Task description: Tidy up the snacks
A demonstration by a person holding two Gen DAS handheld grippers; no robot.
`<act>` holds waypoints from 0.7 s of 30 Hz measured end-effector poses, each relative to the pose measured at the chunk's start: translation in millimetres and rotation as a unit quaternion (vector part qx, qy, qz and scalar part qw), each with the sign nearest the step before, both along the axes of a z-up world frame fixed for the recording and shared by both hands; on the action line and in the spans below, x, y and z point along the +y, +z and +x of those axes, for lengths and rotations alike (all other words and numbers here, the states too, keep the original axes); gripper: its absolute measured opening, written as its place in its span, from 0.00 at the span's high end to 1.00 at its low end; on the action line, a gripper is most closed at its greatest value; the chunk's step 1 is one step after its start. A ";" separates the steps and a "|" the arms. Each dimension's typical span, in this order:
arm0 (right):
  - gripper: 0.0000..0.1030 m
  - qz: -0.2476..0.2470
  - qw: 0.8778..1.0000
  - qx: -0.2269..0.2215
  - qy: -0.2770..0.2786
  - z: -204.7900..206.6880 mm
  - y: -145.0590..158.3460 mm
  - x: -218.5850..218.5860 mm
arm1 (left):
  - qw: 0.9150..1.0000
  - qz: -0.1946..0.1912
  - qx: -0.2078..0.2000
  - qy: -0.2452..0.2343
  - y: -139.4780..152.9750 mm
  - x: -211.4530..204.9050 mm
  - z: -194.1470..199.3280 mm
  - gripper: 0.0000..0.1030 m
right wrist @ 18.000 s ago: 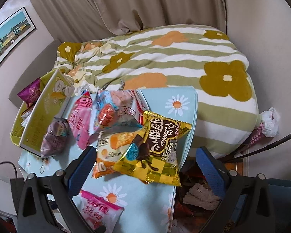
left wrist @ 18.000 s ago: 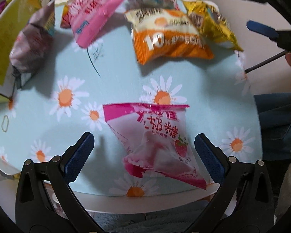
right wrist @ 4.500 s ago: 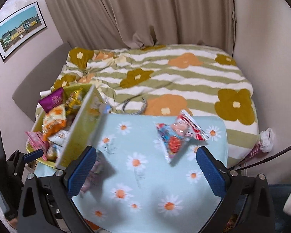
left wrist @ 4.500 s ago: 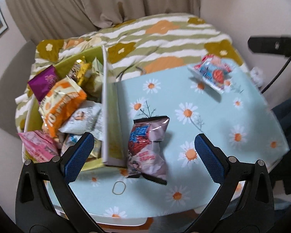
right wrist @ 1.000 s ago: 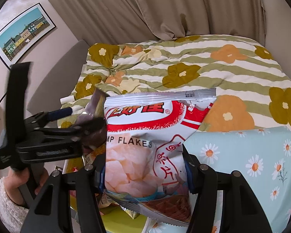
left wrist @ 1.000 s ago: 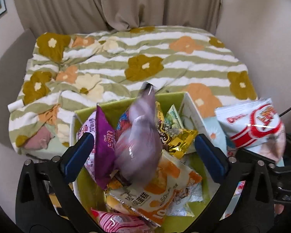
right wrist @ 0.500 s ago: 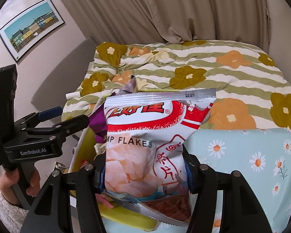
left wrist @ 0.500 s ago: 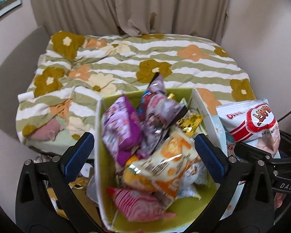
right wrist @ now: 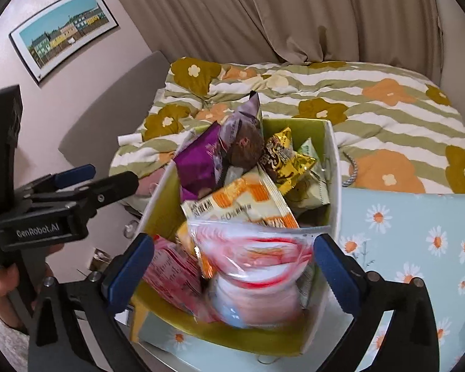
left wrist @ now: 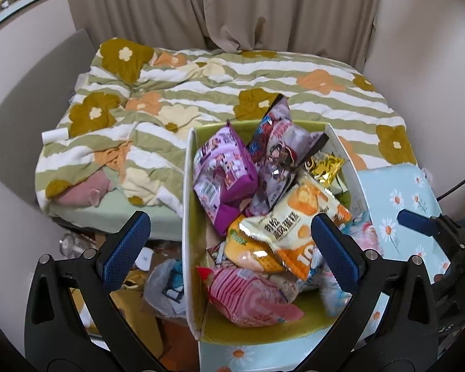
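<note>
The right gripper (right wrist: 231, 266) is opening its blue-padded fingers (right wrist: 338, 271) above the white cardboard box with a green inside (right wrist: 331, 161). A white and red shrimp-flake bag (right wrist: 254, 266), blurred, is between the fingers, but the pads do not press on it; it sits over the near end of the box, on top of the other snacks.

The left gripper (left wrist: 229, 241) has its fingers (left wrist: 125, 241) spread wide and nothing is between them. It hangs over the left side of the same box, partly beyond the table's edge.

Inside the box lie a purple foil packet (left wrist: 223, 173), a pale lilac bag with cartoon figures (left wrist: 279, 152), a gold wrapper (left wrist: 324, 164), an orange and white cake bag (left wrist: 291, 226) and a pink striped bag (left wrist: 248, 294).

The box stands at the left end of the table with a light blue daisy-print cloth (right wrist: 418, 238). Behind it is a bed with a green striped, flowered cover (left wrist: 201, 93).

In the right wrist view a hand (right wrist: 3, 285) holds the handle of the left gripper.
</note>
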State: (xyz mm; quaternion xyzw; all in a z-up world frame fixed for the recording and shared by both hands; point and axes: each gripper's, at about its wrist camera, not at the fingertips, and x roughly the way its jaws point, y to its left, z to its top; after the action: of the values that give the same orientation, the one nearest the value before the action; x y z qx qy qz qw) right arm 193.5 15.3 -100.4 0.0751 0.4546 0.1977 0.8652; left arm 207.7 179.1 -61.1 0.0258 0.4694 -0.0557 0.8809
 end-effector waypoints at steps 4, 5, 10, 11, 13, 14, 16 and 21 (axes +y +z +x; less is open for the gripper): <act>0.00 -0.003 1.000 -0.005 -0.003 -5.1 3.8 -6.8 | 1.000 0.001 0.002 0.002 -2.9 -4.5 -7.6 0.00; 0.00 -0.002 1.000 -0.008 -0.003 -6.2 6.1 -9.0 | 1.000 0.002 0.001 0.003 -2.2 -7.1 -10.6 0.00; 0.00 -0.011 0.999 -0.038 -0.007 -18.2 26.6 -18.9 | 1.000 0.007 -0.015 0.004 11.0 -17.1 -25.2 0.00; 0.00 -0.015 0.999 -0.045 -0.009 -22.4 32.1 -22.0 | 1.000 0.007 -0.021 0.005 16.1 -19.9 -30.2 0.00; 0.00 -0.021 0.998 -0.058 -0.015 -29.7 43.1 -28.8 | 0.999 0.005 -0.031 0.006 24.2 -24.8 -38.8 0.00; 0.00 -0.030 0.997 -0.064 -0.020 -35.1 50.4 -33.0 | 0.999 0.003 -0.039 0.008 30.1 -28.1 -46.0 0.00; 0.00 -0.052 0.994 -0.088 -0.027 -49.0 67.6 -42.1 | 0.999 0.000 -0.052 0.011 39.0 -33.3 -57.0 0.00; 0.00 -0.084 0.985 -0.137 -0.059 -84.3 99.9 -68.3 | 0.995 -0.021 -0.091 0.020 59.2 -47.1 -98.7 0.00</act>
State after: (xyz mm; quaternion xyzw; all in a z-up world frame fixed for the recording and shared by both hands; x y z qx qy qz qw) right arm 109.2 -53.0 -0.5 0.0009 0.3414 0.1156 0.9328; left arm 109.0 132.0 -1.9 0.0028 0.3863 -0.0455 0.9213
